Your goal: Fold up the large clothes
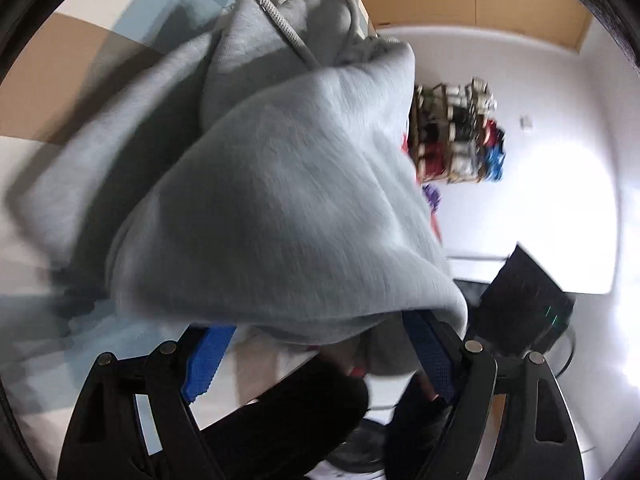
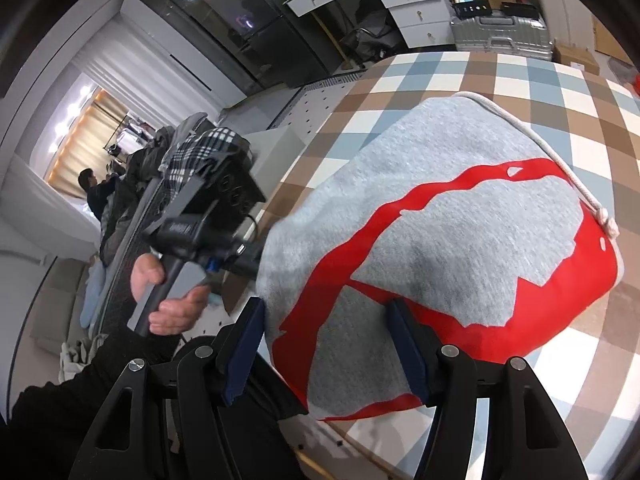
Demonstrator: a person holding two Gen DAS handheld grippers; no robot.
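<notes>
A grey hoodie [image 1: 280,200] with a red print [image 2: 440,264] and a white drawstring [image 2: 576,184] lies bunched on the checked table cover [image 2: 520,80]. In the left wrist view the cloth hangs over the left gripper [image 1: 316,344]; its blue pads [image 1: 208,364] stand wide apart with grey fabric draped between and over them. In the right wrist view the right gripper [image 2: 332,344] is open, its blue pads [image 2: 408,352] on either side of the hoodie's near edge. The left gripper and the hand holding it also show there [image 2: 192,232], at the hoodie's left side.
A shelf of colourful items [image 1: 456,136] stands against a white wall. A black box [image 1: 528,300] sits by the table edge. White drawers [image 2: 412,4], a silver suitcase [image 2: 500,36] and a pile of clothes [image 2: 192,148] lie beyond the table. A person [image 2: 92,192] stands far left.
</notes>
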